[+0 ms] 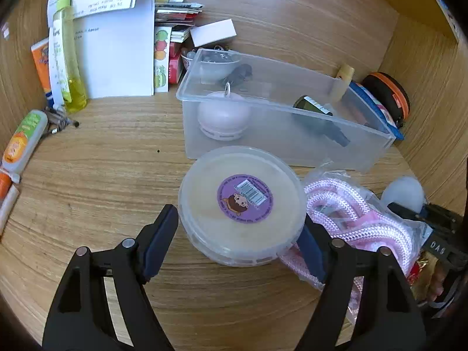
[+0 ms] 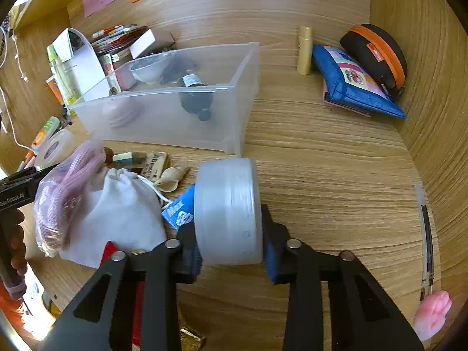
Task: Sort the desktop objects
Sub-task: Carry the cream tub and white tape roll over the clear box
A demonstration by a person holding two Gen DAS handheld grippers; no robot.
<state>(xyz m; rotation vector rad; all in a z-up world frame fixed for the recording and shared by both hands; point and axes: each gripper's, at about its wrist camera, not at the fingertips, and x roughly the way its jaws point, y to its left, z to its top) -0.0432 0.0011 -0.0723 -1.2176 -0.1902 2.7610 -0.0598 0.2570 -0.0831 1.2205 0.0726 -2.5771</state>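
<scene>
A clear plastic bin (image 1: 362,158) stands on the wooden desk and holds a pink round gadget (image 1: 223,117) and a dark bottle (image 1: 318,118); it also shows in the right wrist view (image 2: 234,99). My left gripper (image 1: 238,239) is open around a round translucent tub with a purple sticker (image 1: 242,201); the left pad stands apart from it, the right pad is at its rim. My right gripper (image 2: 229,234) is shut on a second round translucent tub (image 2: 228,210), held on its side above the desk.
A bagged pink rope (image 1: 359,216) lies right of the left tub. A white pouch (image 2: 122,213) and small items lie left of the right gripper. A blue pouch (image 2: 351,82) and orange-black case (image 2: 377,55) sit far right. Papers and a yellow bottle (image 1: 70,58) stand far left.
</scene>
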